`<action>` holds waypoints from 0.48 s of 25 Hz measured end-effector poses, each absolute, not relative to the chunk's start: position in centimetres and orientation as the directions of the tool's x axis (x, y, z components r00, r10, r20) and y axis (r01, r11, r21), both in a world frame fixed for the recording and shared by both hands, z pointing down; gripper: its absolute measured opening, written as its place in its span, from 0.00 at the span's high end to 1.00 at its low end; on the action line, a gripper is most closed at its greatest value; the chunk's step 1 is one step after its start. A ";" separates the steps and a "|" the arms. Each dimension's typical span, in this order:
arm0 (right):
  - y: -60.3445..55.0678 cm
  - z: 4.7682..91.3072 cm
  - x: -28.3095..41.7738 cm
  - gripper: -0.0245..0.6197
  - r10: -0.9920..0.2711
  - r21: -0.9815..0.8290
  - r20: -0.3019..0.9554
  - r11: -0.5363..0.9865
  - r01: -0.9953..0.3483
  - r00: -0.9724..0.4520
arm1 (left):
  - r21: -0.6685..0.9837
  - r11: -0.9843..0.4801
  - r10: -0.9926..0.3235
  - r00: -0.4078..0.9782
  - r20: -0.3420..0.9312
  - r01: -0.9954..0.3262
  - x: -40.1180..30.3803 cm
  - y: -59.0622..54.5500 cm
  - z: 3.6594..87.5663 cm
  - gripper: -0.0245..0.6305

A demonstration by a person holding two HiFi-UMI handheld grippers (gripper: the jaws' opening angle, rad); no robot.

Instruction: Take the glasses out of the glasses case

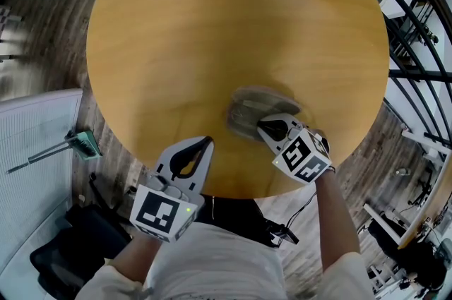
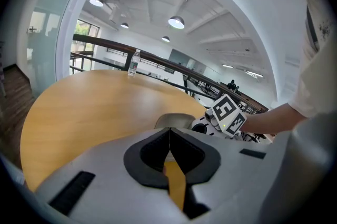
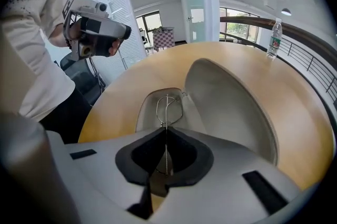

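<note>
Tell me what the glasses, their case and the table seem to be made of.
The glasses look like thin metal wire: a slim silvery rim. The glasses case is grey and matte, smooth inside; leatherette or plastic, I cannot tell which. The table looks like wood or veneer: warm yellow, faint grain, soft sheen.

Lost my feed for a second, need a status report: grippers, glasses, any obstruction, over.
Right hand-held gripper shut on glasses, not yet clear of open glasses case. Left hand-held gripper shut, empty, at table edge. Nothing in the way.
</note>
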State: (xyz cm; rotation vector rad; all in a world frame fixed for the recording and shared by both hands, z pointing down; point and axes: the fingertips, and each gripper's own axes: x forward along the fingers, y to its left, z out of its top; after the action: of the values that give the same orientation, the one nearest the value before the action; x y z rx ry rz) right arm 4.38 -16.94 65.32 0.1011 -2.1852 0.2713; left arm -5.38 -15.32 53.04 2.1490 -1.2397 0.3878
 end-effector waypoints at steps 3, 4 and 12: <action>-17.3 65.0 4.3 0.91 -0.004 -0.127 0.803 0.976 -0.178 -0.596 | 0.371 -0.364 -0.668 0.517 0.535 -0.854 -5.3 -15.4 53.0 0.93; -17.4 64.9 4.4 0.91 -0.017 -0.113 0.802 0.977 -0.179 -0.598 | 0.371 -0.364 -0.668 0.517 0.535 -0.854 -5.3 -15.3 53.0 0.93; -17.7 64.3 4.6 0.91 -0.048 -0.062 0.798 0.985 -0.161 -0.601 | 0.368 -0.366 -0.673 0.516 0.529 -0.855 -5.0 -15.2 52.9 0.93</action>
State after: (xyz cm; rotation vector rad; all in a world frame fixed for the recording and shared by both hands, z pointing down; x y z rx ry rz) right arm 4.63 -17.66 64.28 0.1455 -2.2138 0.1584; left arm -4.96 -15.20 52.91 2.1481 -1.2402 0.3854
